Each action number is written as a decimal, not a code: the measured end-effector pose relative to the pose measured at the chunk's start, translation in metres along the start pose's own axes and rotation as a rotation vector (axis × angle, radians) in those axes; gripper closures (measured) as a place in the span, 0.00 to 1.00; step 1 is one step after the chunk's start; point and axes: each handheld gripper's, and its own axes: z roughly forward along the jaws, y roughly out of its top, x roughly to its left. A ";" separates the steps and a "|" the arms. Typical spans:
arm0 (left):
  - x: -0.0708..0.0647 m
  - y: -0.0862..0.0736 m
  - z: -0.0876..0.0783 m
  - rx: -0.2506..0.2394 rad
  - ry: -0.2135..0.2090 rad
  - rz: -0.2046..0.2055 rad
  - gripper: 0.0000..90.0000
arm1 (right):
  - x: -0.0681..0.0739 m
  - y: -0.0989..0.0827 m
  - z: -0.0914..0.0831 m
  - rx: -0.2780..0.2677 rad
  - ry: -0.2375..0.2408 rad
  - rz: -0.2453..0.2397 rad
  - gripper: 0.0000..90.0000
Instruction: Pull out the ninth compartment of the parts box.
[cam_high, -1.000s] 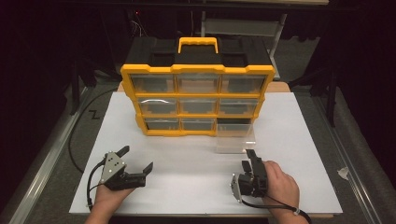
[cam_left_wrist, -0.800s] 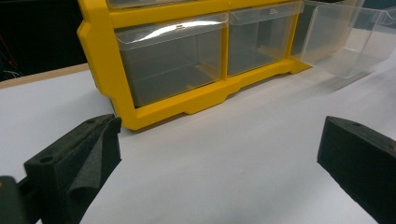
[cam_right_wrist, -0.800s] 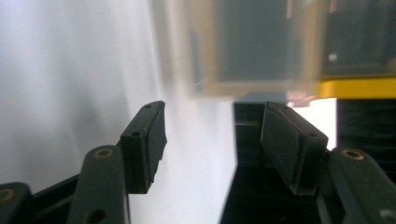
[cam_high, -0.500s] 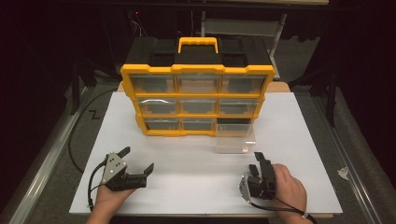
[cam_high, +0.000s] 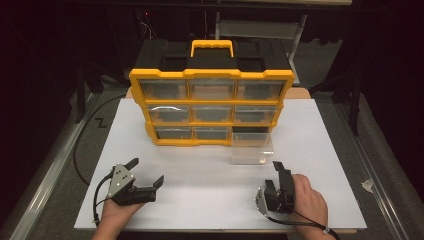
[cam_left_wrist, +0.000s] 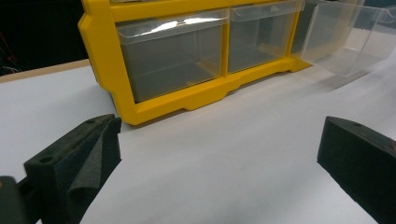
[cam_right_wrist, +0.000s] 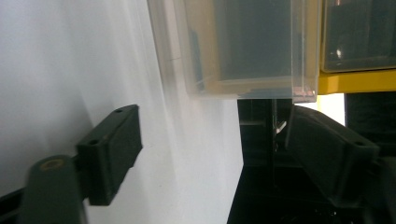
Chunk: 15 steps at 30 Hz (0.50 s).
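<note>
A yellow drawer cabinet with a black top stands at the back of the white table. A clear plastic drawer sticks out in front of its bottom right slot; I cannot tell whether its back end is still inside. My right gripper lies on its side just in front of that drawer. Its jaws have just been opening and hold nothing, with the drawer a little beyond them. My left gripper rests open at the near left, facing the cabinet and the drawer.
The white table top has bare room between the two grippers and the cabinet. A black cable trails off the table's left side. Dark floor and a metal rail border the table.
The right gripper has shifted slightly to the right near the drawer's front, and its jaws stand wider apart. The drawer and the left gripper have stayed where they were.
</note>
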 end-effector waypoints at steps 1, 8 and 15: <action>0.000 0.000 0.000 0.000 0.000 0.000 0.00 | 0.000 0.000 0.000 0.001 -0.005 0.000 0.16; 0.000 0.000 0.001 0.005 0.001 -0.003 0.00 | 0.000 0.001 0.000 -0.005 -0.019 -0.019 0.01; 0.001 0.001 0.000 0.005 -0.002 -0.014 0.00 | -0.001 0.003 -0.001 -0.012 -0.045 -0.019 0.01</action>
